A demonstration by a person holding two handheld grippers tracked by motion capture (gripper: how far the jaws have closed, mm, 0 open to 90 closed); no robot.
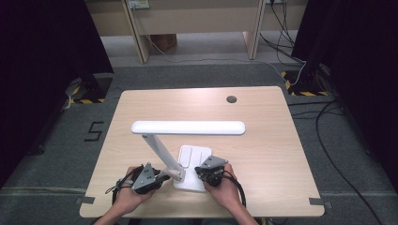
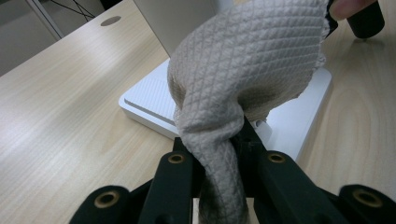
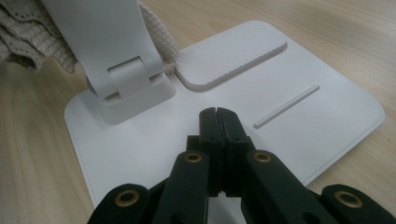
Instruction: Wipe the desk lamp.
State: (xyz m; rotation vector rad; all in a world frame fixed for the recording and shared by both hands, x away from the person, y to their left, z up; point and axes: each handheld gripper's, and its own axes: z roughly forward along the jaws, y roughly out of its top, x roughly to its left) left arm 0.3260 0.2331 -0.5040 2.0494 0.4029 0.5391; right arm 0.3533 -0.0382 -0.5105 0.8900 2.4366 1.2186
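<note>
We have the left gripper (image 2: 219,140) clamped on a grey cloth (image 2: 247,65) at the lamp (image 1: 187,127) arm's near end, right gripper (image 3: 218,116) jaws together pressing the white base (image 3: 327,116), so wiping looks barely begun, head untouched.

High view overhead; both gripper views close, sharing perhaps lamp base (image 3: 224,121).

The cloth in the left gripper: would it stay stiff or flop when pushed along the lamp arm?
Probably floppy: the cloth bunches and droops from the shut left gripper. Its quilted weave looks grippy, so it likely drags along the lamp rather than sliding. It seems light.
</note>
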